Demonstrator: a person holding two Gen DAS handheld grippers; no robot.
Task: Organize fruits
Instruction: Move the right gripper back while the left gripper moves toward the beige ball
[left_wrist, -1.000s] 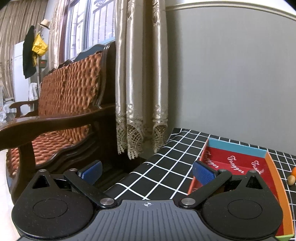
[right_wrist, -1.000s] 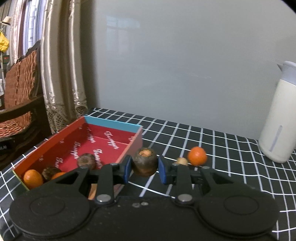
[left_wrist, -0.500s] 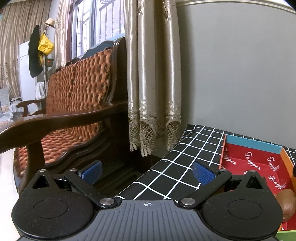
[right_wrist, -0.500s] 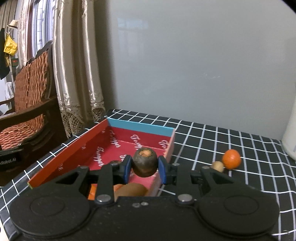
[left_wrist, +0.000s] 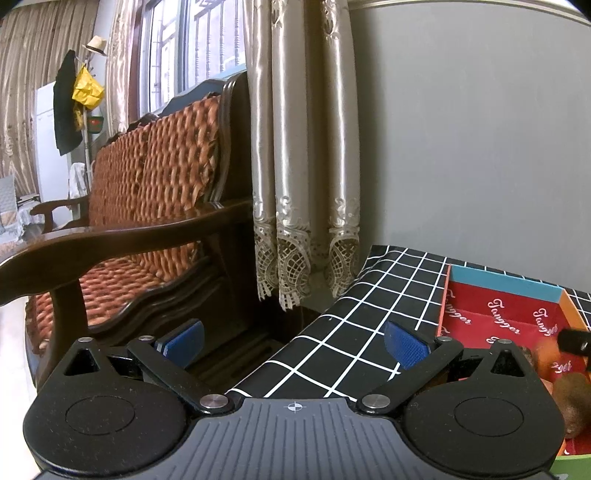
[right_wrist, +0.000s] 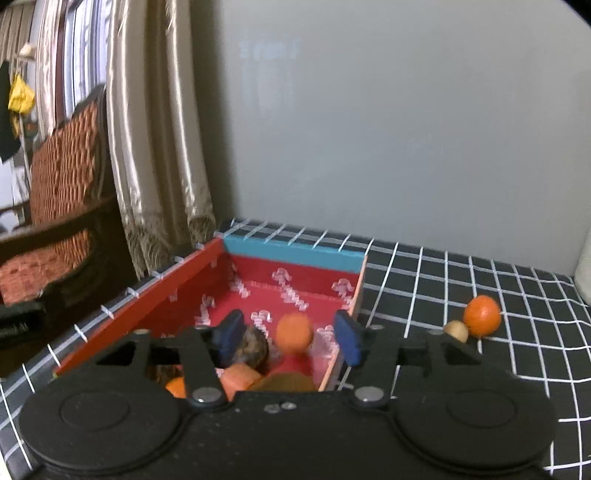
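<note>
The red box (right_wrist: 291, 253) with a blue far wall stands on the checked table. My right gripper (right_wrist: 288, 338) hovers over the box's near end. Its jaws are opening and the pads press on nothing. The dark brown round fruit (right_wrist: 253, 349) lies in the box just below the left pad, beside a blurred orange (right_wrist: 294, 329) and other fruit. Another orange (right_wrist: 482, 320) and a small tan fruit (right_wrist: 456, 330) sit on the table right of the box. My left gripper (left_wrist: 294, 345) is open and empty at the table's left edge, with the box (left_wrist: 506, 284) to its right.
A wooden armchair (left_wrist: 147, 221) with a woven seat stands left of the table, and a curtain (left_wrist: 303, 147) hangs behind it. A grey wall backs the table. A white jug's edge (right_wrist: 585, 266) shows at the far right. A brown kiwi (left_wrist: 570, 402) lies in the box's near end.
The right gripper has moved left over the box and opened, and the dark round fruit has dropped from its pads into the box. The left gripper stays open.
</note>
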